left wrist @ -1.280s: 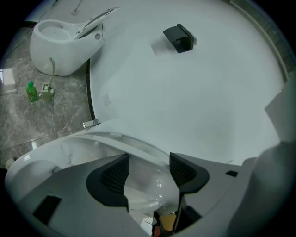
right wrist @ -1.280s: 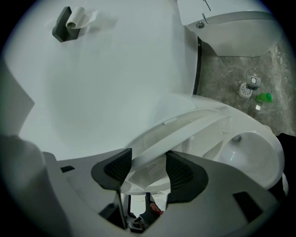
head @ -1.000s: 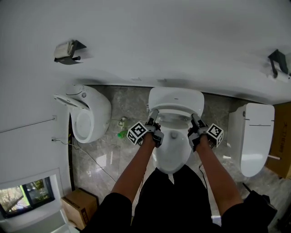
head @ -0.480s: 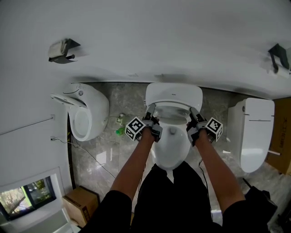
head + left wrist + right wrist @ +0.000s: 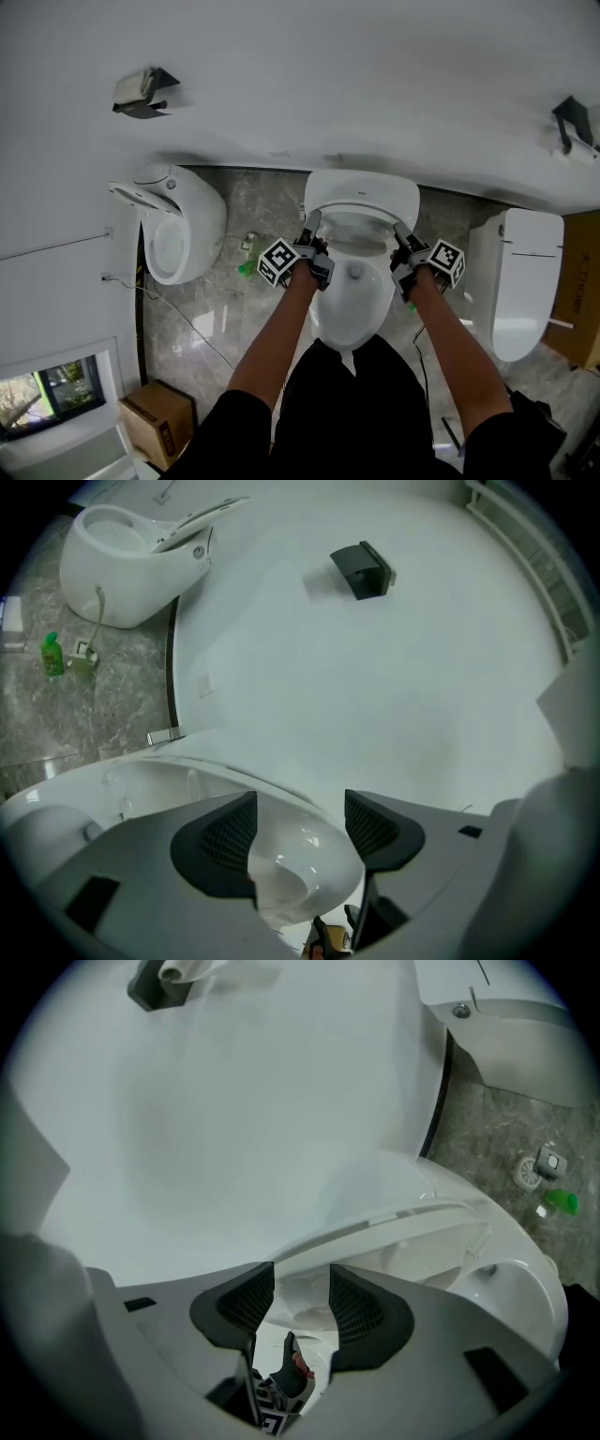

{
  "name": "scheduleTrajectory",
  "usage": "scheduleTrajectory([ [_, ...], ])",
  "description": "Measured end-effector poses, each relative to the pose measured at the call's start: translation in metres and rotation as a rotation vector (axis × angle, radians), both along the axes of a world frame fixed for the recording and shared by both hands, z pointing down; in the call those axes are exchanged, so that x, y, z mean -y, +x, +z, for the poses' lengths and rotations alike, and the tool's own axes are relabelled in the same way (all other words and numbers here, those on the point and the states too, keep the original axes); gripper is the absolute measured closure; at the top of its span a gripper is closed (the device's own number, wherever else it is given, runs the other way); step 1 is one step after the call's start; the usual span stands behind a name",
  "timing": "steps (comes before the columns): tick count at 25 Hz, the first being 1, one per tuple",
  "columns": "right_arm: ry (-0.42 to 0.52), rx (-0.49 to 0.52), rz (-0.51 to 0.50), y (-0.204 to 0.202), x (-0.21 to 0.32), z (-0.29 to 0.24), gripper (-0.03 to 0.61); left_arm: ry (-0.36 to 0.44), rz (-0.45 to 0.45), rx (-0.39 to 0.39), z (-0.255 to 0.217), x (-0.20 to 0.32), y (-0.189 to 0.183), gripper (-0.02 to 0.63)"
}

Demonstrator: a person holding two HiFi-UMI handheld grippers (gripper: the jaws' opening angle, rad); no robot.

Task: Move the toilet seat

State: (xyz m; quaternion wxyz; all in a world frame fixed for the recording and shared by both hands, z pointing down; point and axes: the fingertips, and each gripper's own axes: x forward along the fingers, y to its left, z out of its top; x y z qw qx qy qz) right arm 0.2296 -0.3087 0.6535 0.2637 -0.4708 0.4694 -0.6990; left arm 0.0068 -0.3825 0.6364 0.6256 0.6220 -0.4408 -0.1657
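Since a second ago our hands have barely shifted, but the right gripper [image 5: 400, 232] has just been closing its jaws, which now stand fairly narrow around the edge of the toilet seat [image 5: 300, 855]; we cannot see the pads pressing on it yet. Our left gripper [image 5: 308, 225] stands wide, with the seat's rounded rim lying between its jaws and a gap showing on one side. We count two grippers, one at each flank of the single seat, so neither hand is nearer. The seat lies straight ahead of us, its long axis running from our legs toward the wall [image 5: 356, 84], where we judge its hinge to be, so we expect the coming move to swing it about that far end. Further out on the floor [image 5: 253, 211] we count one cardboard box [image 5: 155, 422] and one green bottle [image 5: 247, 270]. Three toilets stand in a row: ours, a left toilet [image 5: 178, 234] and a right toilet [image 5: 525, 281]. Two paper holders [image 5: 141, 92] hang on the wall.
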Motion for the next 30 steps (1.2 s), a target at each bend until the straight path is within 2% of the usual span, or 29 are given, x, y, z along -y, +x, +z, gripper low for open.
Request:
scheduleTrajectory([
  [4, 0.08, -0.087, -0.076, -0.001, -0.004, -0.029, 0.377, 0.082, 0.029, 0.052, -0.025, -0.015, -0.007, 0.327],
  [9, 0.178, -0.267, -0.174, -0.007, -0.022, -0.076, 0.377, 0.208, 0.181, 0.113, -0.072, -0.052, 0.002, 0.327],
  [14, 0.273, -0.386, -0.248, -0.02, -0.053, -0.122, 0.377, 0.338, 0.294, 0.204, -0.124, -0.096, 0.006, 0.327],
  [18, 0.406, -0.595, -0.316, -0.016, -0.102, -0.164, 0.377, 0.519, 0.448, 0.356, -0.17, -0.142, 0.014, 0.327],
  [21, 0.478, -0.696, -0.334, -0.024, -0.137, -0.195, 0.377, 0.672, 0.557, 0.503, -0.204, -0.183, 0.013, 0.327],
  [23, 0.521, -0.758, -0.346, -0.032, -0.154, -0.215, 0.377, 0.753, 0.586, 0.566, -0.226, -0.205, 0.009, 0.327],
  [25, 0.571, -0.829, -0.376, -0.05, -0.168, -0.234, 0.377, 0.777, 0.585, 0.59, -0.243, -0.224, -0.002, 0.328],
  [28, 0.651, -0.92, -0.446, -0.094, -0.184, -0.259, 0.376, 0.764, 0.577, 0.601, -0.257, -0.248, -0.027, 0.336],
  [30, 0.708, -0.981, -0.496, -0.122, -0.192, -0.275, 0.376, 0.781, 0.555, 0.595, -0.268, -0.257, -0.037, 0.399],
])
